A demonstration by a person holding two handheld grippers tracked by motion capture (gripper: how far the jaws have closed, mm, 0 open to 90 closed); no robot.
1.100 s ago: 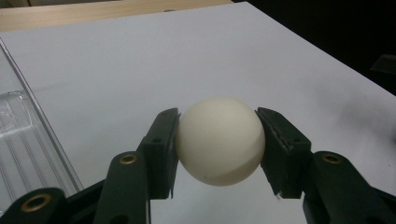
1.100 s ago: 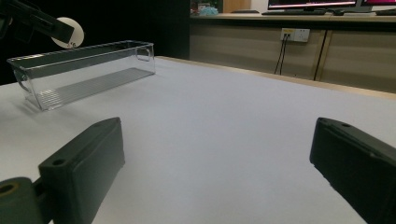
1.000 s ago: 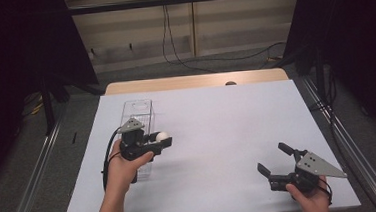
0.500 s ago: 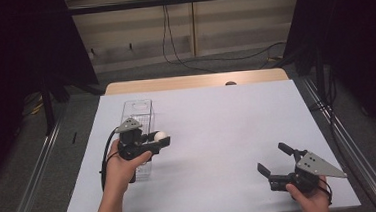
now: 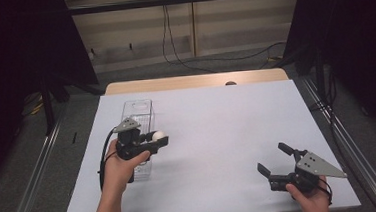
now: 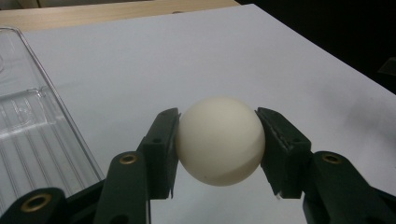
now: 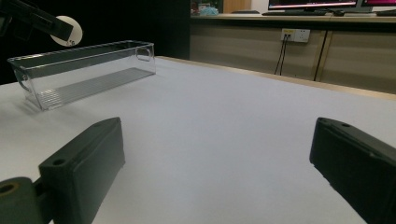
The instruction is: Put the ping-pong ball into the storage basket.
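The left hand-held gripper (image 5: 154,139) pinches a white ball (image 6: 220,140) between its two black jaws, one jaw pressed on each side of it, and in the left gripper view the ball sits clear of the white counter (image 5: 218,134) beneath it. In the high view the ball (image 5: 158,135) hangs just past the 3 o'clock wall of the clear plastic bin (image 5: 139,112), a long narrow tray lying lengthwise toward 12 o'clock on the left part of the counter. From the right gripper view the bin (image 7: 84,70) looks empty, and the ball (image 7: 67,29) rides above the level of its rim. The right hand-held gripper (image 5: 276,161) rests low near the 5 o'clock corner of the counter, well apart from the bin, its jaws spread wide with nothing between them. The step in hand looks like the carry: the ball is grasped and lifted but not yet over the bin's opening. The next move probably calls for a short shift toward 9 o'clock so the ball centres over the narrow trough, then a lowering before the jaws part, since a light round ball released from height could bounce out or roll along the ribbed floor.
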